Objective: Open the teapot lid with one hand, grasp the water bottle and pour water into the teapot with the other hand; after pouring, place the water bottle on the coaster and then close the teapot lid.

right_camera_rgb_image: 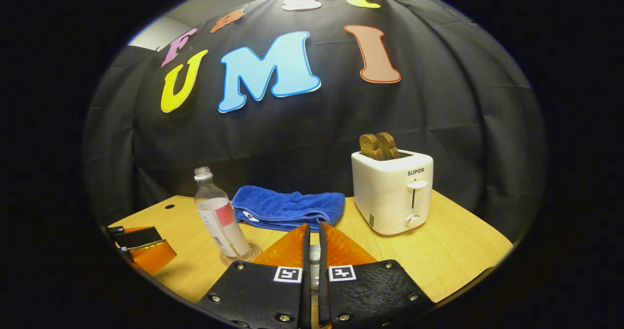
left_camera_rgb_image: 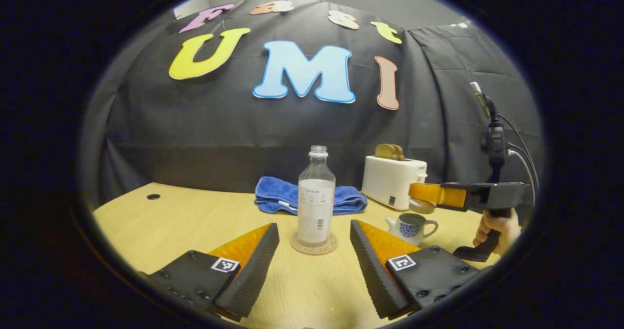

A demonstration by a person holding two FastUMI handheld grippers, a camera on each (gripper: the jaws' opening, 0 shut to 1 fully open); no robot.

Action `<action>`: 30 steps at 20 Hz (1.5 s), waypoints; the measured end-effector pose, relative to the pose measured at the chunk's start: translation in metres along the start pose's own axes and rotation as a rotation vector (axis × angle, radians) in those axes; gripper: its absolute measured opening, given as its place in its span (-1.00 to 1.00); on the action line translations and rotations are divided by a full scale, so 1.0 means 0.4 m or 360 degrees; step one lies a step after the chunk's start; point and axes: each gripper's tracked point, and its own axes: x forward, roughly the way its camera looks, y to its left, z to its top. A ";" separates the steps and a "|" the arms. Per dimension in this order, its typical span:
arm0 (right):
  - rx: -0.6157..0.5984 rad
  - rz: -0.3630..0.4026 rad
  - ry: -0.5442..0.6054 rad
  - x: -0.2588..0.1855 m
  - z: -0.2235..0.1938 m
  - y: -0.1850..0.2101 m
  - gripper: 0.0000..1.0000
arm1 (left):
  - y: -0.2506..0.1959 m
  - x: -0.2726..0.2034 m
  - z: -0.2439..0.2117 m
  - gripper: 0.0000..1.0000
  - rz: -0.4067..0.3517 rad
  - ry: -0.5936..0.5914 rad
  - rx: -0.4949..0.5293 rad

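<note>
A clear water bottle (left_camera_rgb_image: pixel 316 197) without a cap stands upright on a round coaster (left_camera_rgb_image: pixel 314 245) in the left gripper view. My left gripper (left_camera_rgb_image: pixel 313 225) is open, its fingers spread on either side of the bottle and not touching it. To the right sits a small white teapot (left_camera_rgb_image: pixel 412 226) with a blue pattern, its mouth uncovered. Just above it my right gripper (left_camera_rgb_image: pixel 423 197), held by a hand (left_camera_rgb_image: pixel 495 227), is shut on the teapot lid (left_camera_rgb_image: pixel 422 205). In the right gripper view the lid (right_camera_rgb_image: pixel 315 257) shows pale between the nearly closed fingers of the right gripper (right_camera_rgb_image: pixel 314 227). The bottle (right_camera_rgb_image: pixel 222 217) and left gripper (right_camera_rgb_image: pixel 144 248) are at the left.
A folded blue towel (left_camera_rgb_image: pixel 312 198) lies behind the bottle. A white toaster (right_camera_rgb_image: pixel 392 192) with two toast slices stands at the back right. A camera mount with cables (left_camera_rgb_image: pixel 493 141) rises at the far right. The wooden table (left_camera_rgb_image: pixel 185 217) has a small hole at its back left.
</note>
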 end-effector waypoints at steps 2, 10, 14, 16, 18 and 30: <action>0.0003 -0.0003 0.0034 0.013 -0.025 -0.002 -0.89 | -0.001 -0.003 0.001 0.93 -0.0004 -0.0017 0.0011; -0.0027 -0.0035 0.0085 0.032 -0.062 -0.009 -0.89 | -0.048 -0.003 -0.012 0.94 -0.0078 -0.0005 0.0050; -0.0003 -0.0029 0.0112 0.032 -0.080 -0.012 -0.89 | -0.057 -0.009 -0.008 0.93 -0.0089 -0.0019 0.0067; -0.0001 -0.0028 0.0113 0.030 -0.084 -0.010 -0.88 | -0.060 -0.007 -0.011 0.94 -0.0086 -0.0023 0.0092; -0.0009 -0.0026 0.0122 0.024 -0.084 -0.005 -0.79 | -0.070 -0.006 -0.016 0.94 -0.0097 -0.0017 0.0099; -0.0207 -0.0053 -0.0035 -0.159 -0.012 0.038 0.96 | -0.111 -0.058 0.016 0.93 -0.0121 -0.0088 0.0133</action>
